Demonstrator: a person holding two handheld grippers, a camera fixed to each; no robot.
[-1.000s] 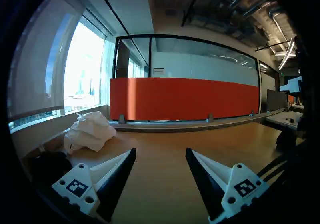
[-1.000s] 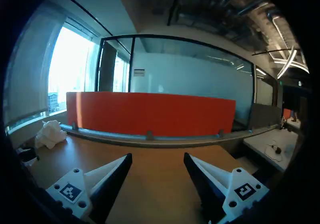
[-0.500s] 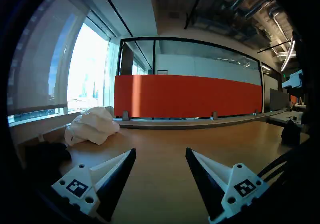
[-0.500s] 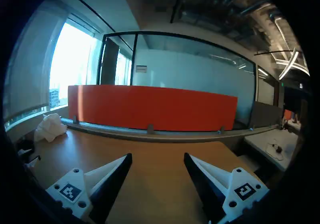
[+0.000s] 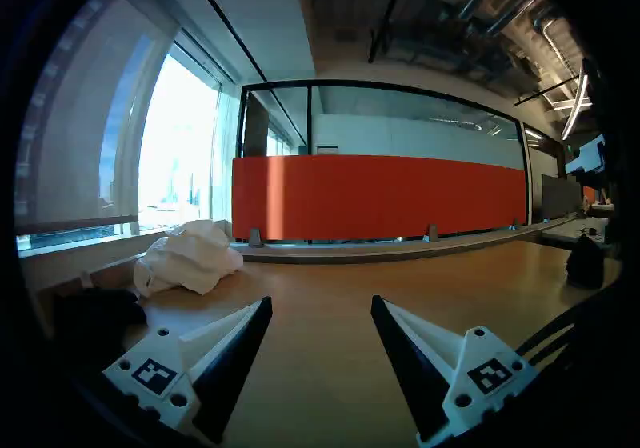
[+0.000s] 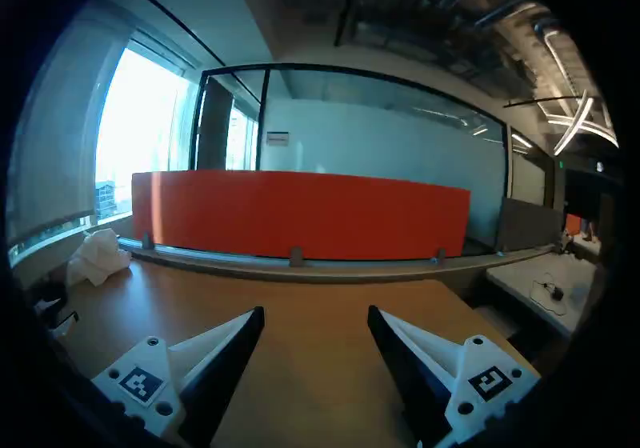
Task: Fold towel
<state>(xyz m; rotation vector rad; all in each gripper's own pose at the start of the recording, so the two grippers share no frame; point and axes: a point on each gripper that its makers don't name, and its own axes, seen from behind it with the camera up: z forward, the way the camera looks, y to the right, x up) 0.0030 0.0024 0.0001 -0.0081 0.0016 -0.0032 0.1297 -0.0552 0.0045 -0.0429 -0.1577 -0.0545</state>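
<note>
1. Left gripper view: since a moment ago my left tongs (image 5: 321,299) have barely shifted, and the towel (image 5: 188,258) keeps its spot.
2. One crumpled white towel lies on the desk (image 5: 328,276), far left by the window (image 5: 172,160), well apart from my tongs.
3. My left tongs and right tongs (image 6: 314,310) both stand spread, pinching nothing.

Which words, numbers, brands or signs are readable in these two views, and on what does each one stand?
No text can be read in either view.
The paper sign on the glass wall: too small and blurred to read.
The square markers on the left tongs and on the right tongs: black-and-white patterns, no letters or numbers.
</note>
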